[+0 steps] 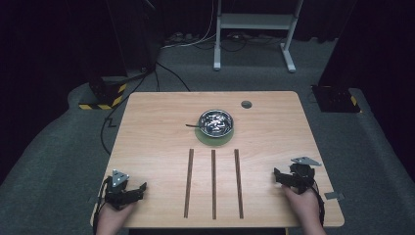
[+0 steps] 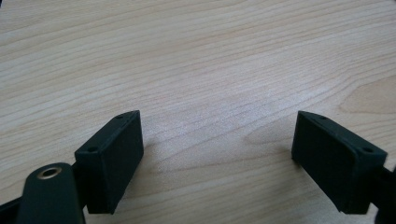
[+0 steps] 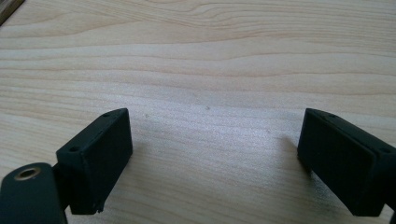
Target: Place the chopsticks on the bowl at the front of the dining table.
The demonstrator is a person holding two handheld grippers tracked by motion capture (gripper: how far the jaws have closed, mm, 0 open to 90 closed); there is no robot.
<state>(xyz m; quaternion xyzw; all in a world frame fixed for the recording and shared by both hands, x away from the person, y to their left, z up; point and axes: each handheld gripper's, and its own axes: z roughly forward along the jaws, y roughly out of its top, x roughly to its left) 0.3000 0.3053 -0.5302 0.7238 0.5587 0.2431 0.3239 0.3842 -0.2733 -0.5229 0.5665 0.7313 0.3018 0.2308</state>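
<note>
Two sets of tongs sit at the near corners of a light wooden worktop [image 1: 151, 127] in the high view, one held in each hand. The left tongs [image 1: 139, 188] rest at the near left corner with a grey three-cornered plate on top, and the right tongs [image 1: 279, 177] are at the near right, well apart from each other. Between them run three dark slots [image 1: 213, 183] in the wood, side by side, pointing away from the person. Farther back, about mid-worktop, there's a shiny metal bowl [image 1: 216, 122] sitting on a round green mat [image 1: 215, 138], with something silvery piled inside that's too small to make out. A thin dark handle [image 1: 192, 126] sticks out of the bowl's left side. A small grey round plug [image 1: 246, 104] is set in the wood just beyond and right of the bowl. Past the worktop is grey carpet, some cables and a white frame [image 1: 254, 29].

In the left gripper view, the left tongs [image 2: 217, 149] are spread wide with nothing between the jaws, just bare wood grain underneath.

In the right gripper view it's the same story: right tongs [image 3: 215, 154] gaping wide, holding nothing, low over the wood. A sliver of one dark slot [image 3: 9, 9] peeks in at the top left corner.
</note>
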